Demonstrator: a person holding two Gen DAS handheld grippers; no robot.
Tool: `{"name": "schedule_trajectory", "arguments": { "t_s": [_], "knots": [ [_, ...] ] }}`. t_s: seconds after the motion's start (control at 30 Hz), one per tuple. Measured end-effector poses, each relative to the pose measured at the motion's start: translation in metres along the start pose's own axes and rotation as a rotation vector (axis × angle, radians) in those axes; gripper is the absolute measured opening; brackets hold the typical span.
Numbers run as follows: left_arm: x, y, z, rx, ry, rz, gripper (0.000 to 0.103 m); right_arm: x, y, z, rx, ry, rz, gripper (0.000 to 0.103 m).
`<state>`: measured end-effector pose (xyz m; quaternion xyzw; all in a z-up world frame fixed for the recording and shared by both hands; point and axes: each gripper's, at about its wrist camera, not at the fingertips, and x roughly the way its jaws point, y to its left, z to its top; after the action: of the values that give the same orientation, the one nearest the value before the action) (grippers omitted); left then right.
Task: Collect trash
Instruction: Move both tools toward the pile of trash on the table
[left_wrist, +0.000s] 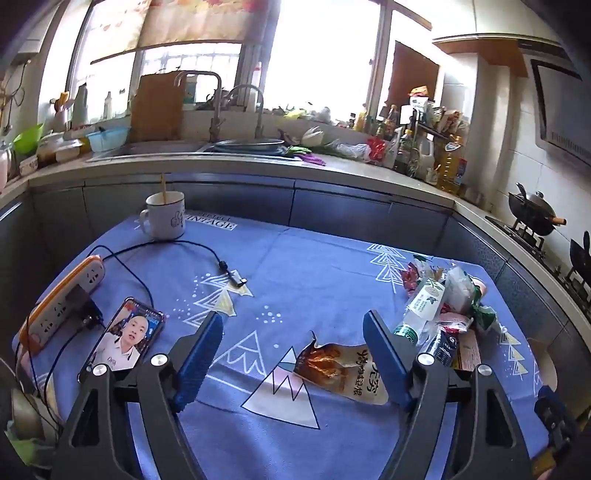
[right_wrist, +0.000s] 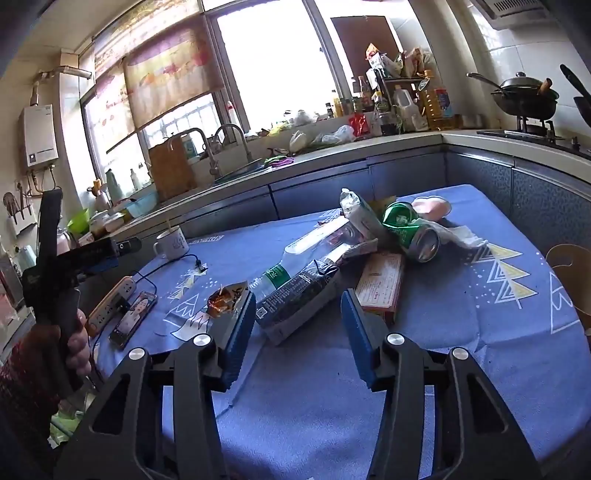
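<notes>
Snack wrapper (left_wrist: 341, 369) between spread left hand-held gripper (left_wrist: 293, 354) fingers; right hand-held gripper (right_wrist: 298, 332) spread, empty, near worktop (right_wrist: 461, 332) trash pile (right_wrist: 351, 251).

1. The blue tablecloth (left_wrist: 303, 266) bore the word "VINTAGE" near the white mug (left_wrist: 164, 216), printed upside down as seen from the left wrist view; a smaller line above it was too blurred to read.
2. The orange snack wrapper (left_wrist: 341, 367) carried large Chinese characters, among them "无穷", with more characters beside them that looked like "鸡翅根" but were uncertain.
3. The plastic bottle (right_wrist: 291, 264) had a green label with white Chinese characters, too small to read.
4. The dark carton (right_wrist: 295, 299) showed fine white print and a barcode, illegible.
5. The crushed green can (right_wrist: 410, 230) had white lettering that could not be made out.
</notes>
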<state>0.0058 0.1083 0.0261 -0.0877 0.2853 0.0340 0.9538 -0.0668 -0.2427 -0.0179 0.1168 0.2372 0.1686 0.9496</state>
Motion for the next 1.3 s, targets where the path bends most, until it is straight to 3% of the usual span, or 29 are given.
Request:
{"name": "schedule_trajectory", "arguments": {
  "t_s": [0.27, 0.5, 0.57, 0.8, 1.03, 1.17, 1.23, 1.3],
  "knots": [
    [0.006, -0.032, -0.017, -0.039, 0.109, 0.081, 0.078, 0.008, -0.047, -0.001, 0.003, 0.105, 0.119, 0.035],
    [0.007, -0.044, -0.041, -0.05, 0.178, 0.154, 0.078, 0.017, -0.059, -0.01, -0.017, 0.16, 0.204, 0.033],
    [0.007, -0.047, -0.046, -0.033, 0.192, 0.17, 0.078, 0.023, -0.063, -0.006, -0.019, 0.203, 0.194, 0.033],
    [0.021, -0.058, -0.04, 0.023, 0.208, 0.125, 0.078, 0.023, -0.067, -0.005, 0.032, 0.137, 0.143, 0.033],
    [0.016, -0.092, -0.042, 0.086, 0.069, 0.019, 0.078, 0.009, -0.057, 0.009, 0.051, 0.034, 0.008, 0.037],
    [0.004, -0.105, -0.043, 0.171, -0.045, 0.007, 0.078, 0.005, -0.048, 0.013, 0.067, -0.018, -0.056, 0.044],
    [-0.004, -0.105, -0.042, 0.191, -0.094, -0.01, 0.078, 0.003, -0.043, 0.015, 0.075, -0.044, -0.092, 0.057],
    [-0.012, -0.103, -0.043, 0.211, -0.14, -0.026, 0.078, 0.002, -0.037, 0.016, 0.081, -0.066, -0.12, 0.061]
  ]
}}
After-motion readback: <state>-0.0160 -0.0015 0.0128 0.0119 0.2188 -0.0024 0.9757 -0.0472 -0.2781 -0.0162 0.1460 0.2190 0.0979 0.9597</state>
